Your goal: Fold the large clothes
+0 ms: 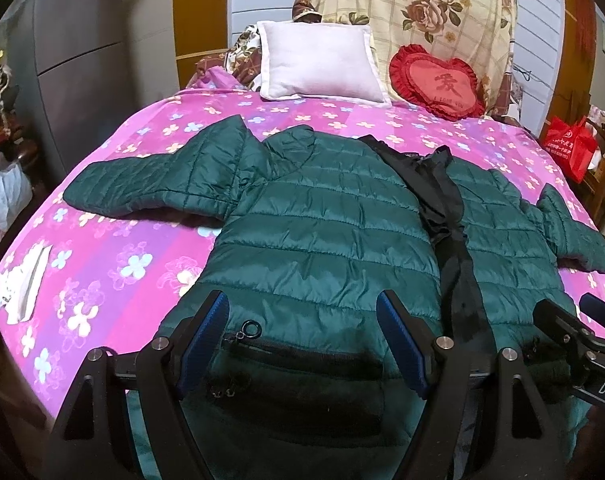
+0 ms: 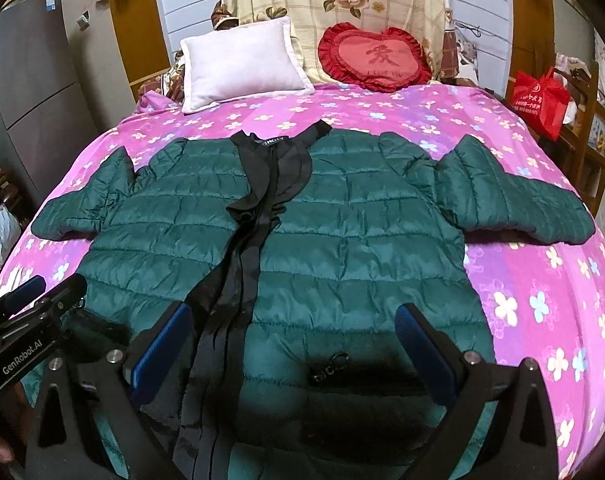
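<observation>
A dark green quilted jacket [image 1: 322,220] lies flat and face up on the pink flowered bed [image 1: 102,264], both sleeves spread out, its front slightly parted along the black lining strip [image 1: 458,256]. It also shows in the right wrist view [image 2: 342,240]. My left gripper [image 1: 302,312] is open over the jacket's left hem, near a zip pocket [image 1: 298,352]. My right gripper [image 2: 294,320] is open over the right hem, beside the black lining [image 2: 238,272]. Neither holds anything.
A white pillow [image 1: 318,64] and a red heart cushion [image 1: 438,84] lie at the bed's head. A white tissue pack [image 1: 22,284] lies on the bed's left edge. A red bag [image 2: 542,96] stands on shelves at the right. A grey cabinet [image 1: 78,48] stands at the left.
</observation>
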